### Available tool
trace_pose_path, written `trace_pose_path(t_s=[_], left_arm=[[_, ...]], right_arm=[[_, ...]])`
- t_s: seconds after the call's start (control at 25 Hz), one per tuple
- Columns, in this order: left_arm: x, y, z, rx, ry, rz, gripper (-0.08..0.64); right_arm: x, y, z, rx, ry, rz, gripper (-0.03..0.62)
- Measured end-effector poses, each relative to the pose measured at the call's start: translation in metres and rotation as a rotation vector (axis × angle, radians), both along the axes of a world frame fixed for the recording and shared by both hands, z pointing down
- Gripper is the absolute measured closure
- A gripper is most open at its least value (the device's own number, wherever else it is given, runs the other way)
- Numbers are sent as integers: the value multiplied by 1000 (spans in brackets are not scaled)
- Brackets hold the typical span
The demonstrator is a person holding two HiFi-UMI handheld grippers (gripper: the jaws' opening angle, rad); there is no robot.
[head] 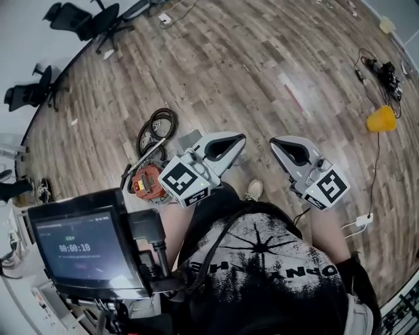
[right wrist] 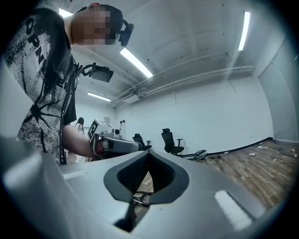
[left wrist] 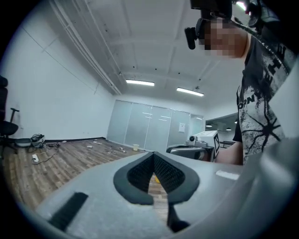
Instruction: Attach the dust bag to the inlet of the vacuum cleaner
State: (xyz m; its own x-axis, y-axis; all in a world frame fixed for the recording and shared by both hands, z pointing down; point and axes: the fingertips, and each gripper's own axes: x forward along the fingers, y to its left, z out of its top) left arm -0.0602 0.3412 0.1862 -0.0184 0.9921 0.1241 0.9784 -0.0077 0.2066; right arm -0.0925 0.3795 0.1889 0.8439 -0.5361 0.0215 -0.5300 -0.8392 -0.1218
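Observation:
The vacuum cleaner (head: 146,180), orange-red with a black coiled hose (head: 157,126), lies on the wooden floor at the left, just beyond my left gripper. A pale grey flat piece (head: 189,139) lies beside the hose; I cannot tell whether it is the dust bag. My left gripper (head: 242,137) (left wrist: 153,156) is held level above the floor, shut and empty. My right gripper (head: 273,141) (right wrist: 148,155) hovers beside it, also shut with nothing in it. Part of the hose (right wrist: 141,198) shows through the right gripper's cutout. Each gripper appears in the other's view: the right gripper (left wrist: 196,144), the left gripper (right wrist: 112,141).
A yellow cup (head: 382,120) stands on the floor at the right, with cables (head: 383,69) behind it and a white plug (head: 361,221) nearer. Office chairs (head: 88,19) stand along the left wall. A chest-mounted screen (head: 85,245) fills the lower left.

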Motion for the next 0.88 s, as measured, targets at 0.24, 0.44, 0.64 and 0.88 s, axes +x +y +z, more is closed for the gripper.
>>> trace_pose_path(t_s=[0.24,0.44,0.64,0.88], left_arm=[[58,-14,1,-7,-11,-102,561],[125,-27,-8,-29,7,-181,561],[211,-50,-16,-72,16,-255,561],[263,-94,-11,-81,59,-364,561]], right_arm=[[66,-20,-1,-11,-11,-131,584],[134,-45,-24,-68,9,-240,584],[228,-76,-56,-89,81,-330,584],[279,-113,-52,-100,121,-425,584]])
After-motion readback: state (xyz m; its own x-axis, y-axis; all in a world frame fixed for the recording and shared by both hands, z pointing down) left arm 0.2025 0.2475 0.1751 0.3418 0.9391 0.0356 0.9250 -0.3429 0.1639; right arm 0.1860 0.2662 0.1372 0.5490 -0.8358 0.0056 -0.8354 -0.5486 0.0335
